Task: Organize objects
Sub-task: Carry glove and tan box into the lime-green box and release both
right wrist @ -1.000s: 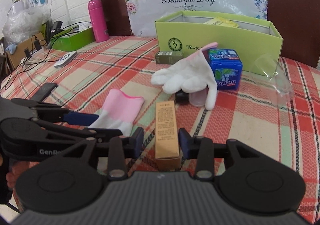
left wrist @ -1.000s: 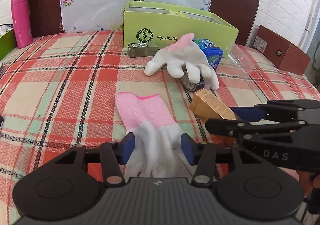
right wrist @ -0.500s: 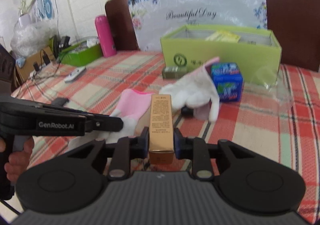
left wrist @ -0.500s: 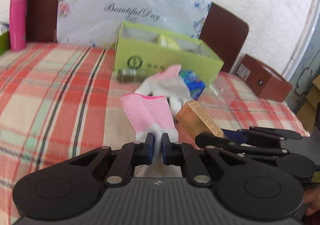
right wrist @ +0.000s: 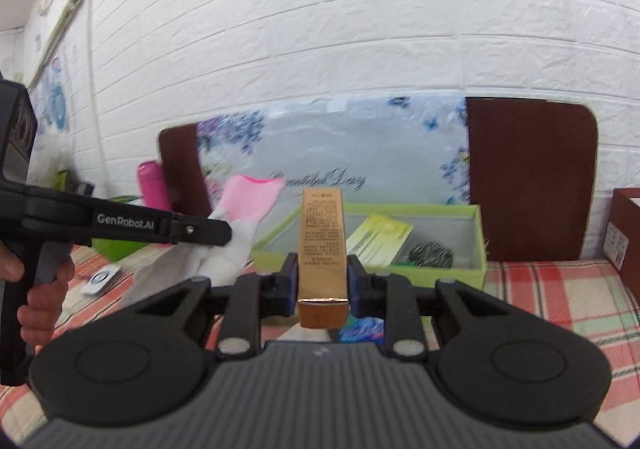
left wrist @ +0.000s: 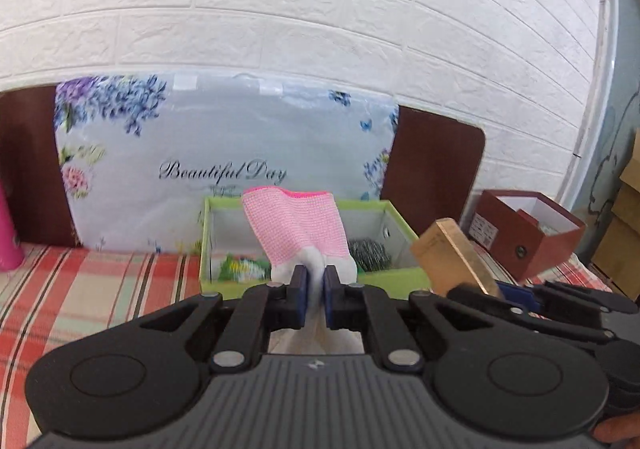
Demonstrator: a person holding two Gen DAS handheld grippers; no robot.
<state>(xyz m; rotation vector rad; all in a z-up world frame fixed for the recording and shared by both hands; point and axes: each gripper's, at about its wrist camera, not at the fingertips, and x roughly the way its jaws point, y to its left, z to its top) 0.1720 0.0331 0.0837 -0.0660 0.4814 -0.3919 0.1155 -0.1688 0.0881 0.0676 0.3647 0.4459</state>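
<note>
Both grippers have come up off the checked cloth [left wrist: 100, 281] since a second ago, each carrying what then lay flat between its open fingers. Left gripper [left wrist: 315, 291]: its jaws have closed down tight on the white part of the glove [left wrist: 298, 227], pinching the fabric to a thin fold. The glove stands up from the pads, pink cuff uppermost and leaning a little left, its long axis running away from the camera and upward; the white finger end hangs down behind the pads. In the right wrist view the same glove droops from the black jaw tip, cuff up.

Right gripper [right wrist: 322, 285]: the jaws have closed on the gold box [right wrist: 322, 245] and clamp its two long sides near the lower end. Its long axis points straight ahead and upward along the fingers, printed face toward the camera, near end sticking out slightly below the pads. From the left wrist view it leans up and to the left.

Behind both held items sits the green box [right wrist: 478, 241], open-topped, with a yellow-green packet [right wrist: 380, 235] and a dark scourer [right wrist: 432, 255] inside. A hand [right wrist: 40, 297] grips the left handle.
</note>
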